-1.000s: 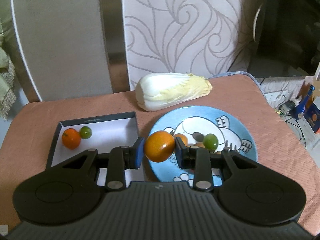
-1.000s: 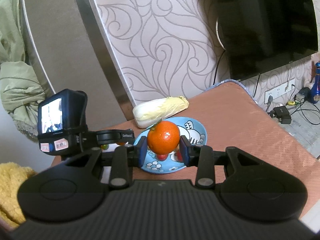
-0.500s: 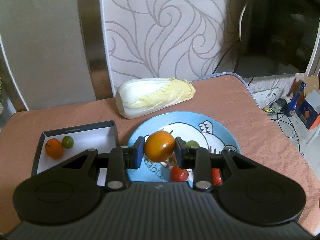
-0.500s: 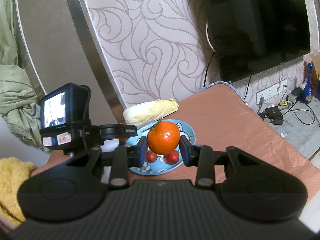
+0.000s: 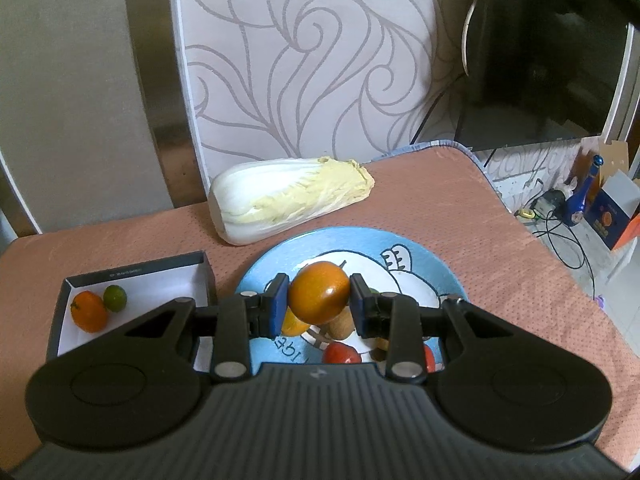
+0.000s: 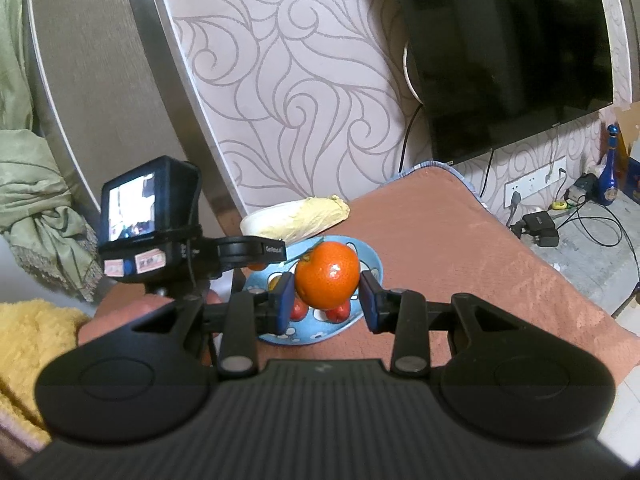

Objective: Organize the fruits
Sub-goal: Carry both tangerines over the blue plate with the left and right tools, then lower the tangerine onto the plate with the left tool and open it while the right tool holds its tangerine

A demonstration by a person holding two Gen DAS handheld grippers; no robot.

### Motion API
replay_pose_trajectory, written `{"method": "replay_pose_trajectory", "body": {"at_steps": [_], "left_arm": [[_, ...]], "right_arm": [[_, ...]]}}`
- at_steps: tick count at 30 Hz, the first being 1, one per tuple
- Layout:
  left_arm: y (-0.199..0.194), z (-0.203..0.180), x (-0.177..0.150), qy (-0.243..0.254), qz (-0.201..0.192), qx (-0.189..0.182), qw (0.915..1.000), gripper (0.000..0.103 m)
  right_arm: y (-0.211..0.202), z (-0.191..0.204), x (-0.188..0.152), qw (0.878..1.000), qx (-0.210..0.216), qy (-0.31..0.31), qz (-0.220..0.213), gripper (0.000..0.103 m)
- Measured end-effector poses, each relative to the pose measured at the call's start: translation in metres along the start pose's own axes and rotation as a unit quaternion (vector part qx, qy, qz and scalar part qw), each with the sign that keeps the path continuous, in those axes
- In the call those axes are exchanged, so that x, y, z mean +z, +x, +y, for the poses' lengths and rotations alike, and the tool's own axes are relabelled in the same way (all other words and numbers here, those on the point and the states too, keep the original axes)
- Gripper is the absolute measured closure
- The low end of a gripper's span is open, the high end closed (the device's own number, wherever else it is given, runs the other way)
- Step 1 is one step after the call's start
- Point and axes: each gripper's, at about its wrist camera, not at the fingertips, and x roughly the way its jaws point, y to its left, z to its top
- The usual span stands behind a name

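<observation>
Grip, left: left gripper point(image 5: 319, 306) pinches an orange tomato point(image 5: 319, 297), long axis across the pads, above the blue plate point(image 5: 416, 254).
Grip, right: right gripper point(image 6: 326, 294) clamps a mandarin point(image 6: 327, 275).
Surroundings: box point(image 5: 136, 276) left of plate; cabbage point(image 5: 290, 200) behind.

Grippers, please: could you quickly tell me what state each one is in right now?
Left gripper: closed on a smooth orange tomato.
Right gripper: closed on a tangerine.

Box point(image 5: 136, 276) left of plate point(image 5: 436, 268), cabbage point(image 5: 288, 200) behind both
</observation>
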Motion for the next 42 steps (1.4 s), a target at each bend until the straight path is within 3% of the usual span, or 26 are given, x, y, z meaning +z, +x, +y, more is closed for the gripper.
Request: {"method": "replay_pose_trajectory", "body": {"at_steps": [22, 27, 42], "left_arm": [[0.029, -0.016, -0.002, 0.022, 0.018, -0.012, 0.9995, 0.065], [0.025, -0.018, -0.003, 0.025, 0.007, -0.025, 0.9994, 0.044], [0.007, -0.023, -0.001, 0.041, -0.005, -0.03, 0.9987, 0.038]], "right_arm": [[-0.013, -0.001, -0.01, 0.999, -0.037, 0.014, 0.002, 0.065], [-0.009, 0.003, -0.012, 0.999, -0.04, 0.009, 0.012, 0.065], [-0.007, 0.002, -0.011, 0.999, -0.031, 0.012, 0.01, 0.065]]}}
